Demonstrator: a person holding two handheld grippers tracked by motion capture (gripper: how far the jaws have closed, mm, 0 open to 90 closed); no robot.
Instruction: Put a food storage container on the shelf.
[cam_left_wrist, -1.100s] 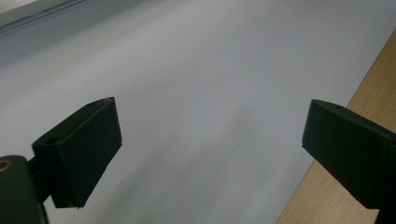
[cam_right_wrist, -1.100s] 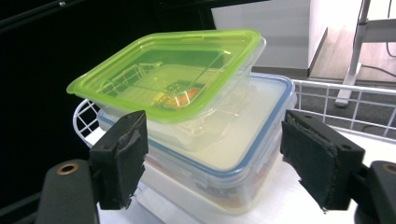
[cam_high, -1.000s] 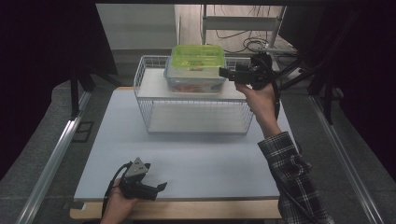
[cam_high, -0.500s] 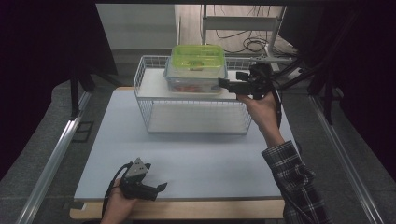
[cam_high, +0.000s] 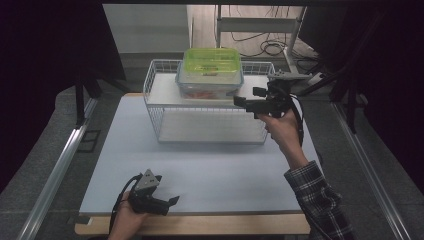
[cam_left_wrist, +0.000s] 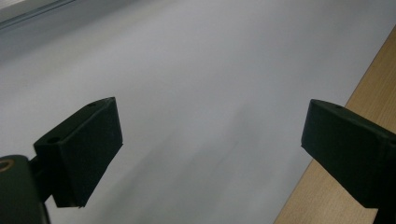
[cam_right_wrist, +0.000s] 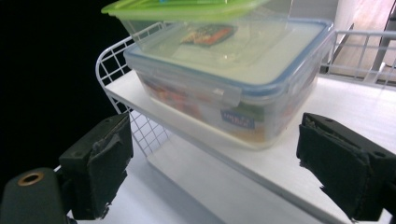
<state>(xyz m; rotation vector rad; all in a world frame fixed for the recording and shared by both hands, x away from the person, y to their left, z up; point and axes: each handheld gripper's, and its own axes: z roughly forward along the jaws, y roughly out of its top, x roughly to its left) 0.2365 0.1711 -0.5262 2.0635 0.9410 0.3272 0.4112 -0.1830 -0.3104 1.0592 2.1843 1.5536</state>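
The right gripper (cam_high: 243, 102) hangs with its jaws spread wide and empty just beside the right end of the wire rack (cam_high: 165, 127), level with its upper shelf. On that shelf stands a clear blue-rimmed box (cam_high: 209, 84) with a green-lidded box (cam_high: 212, 59) on top. The left gripper (cam_high: 170, 201) rests near the bench's (cam_high: 100, 165) front edge, jaws apart.

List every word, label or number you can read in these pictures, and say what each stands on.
None can be read.
Blue sticker on the front of the clear container: print too blurred.
Colourful label seen through the container's lid: too small and blurred.
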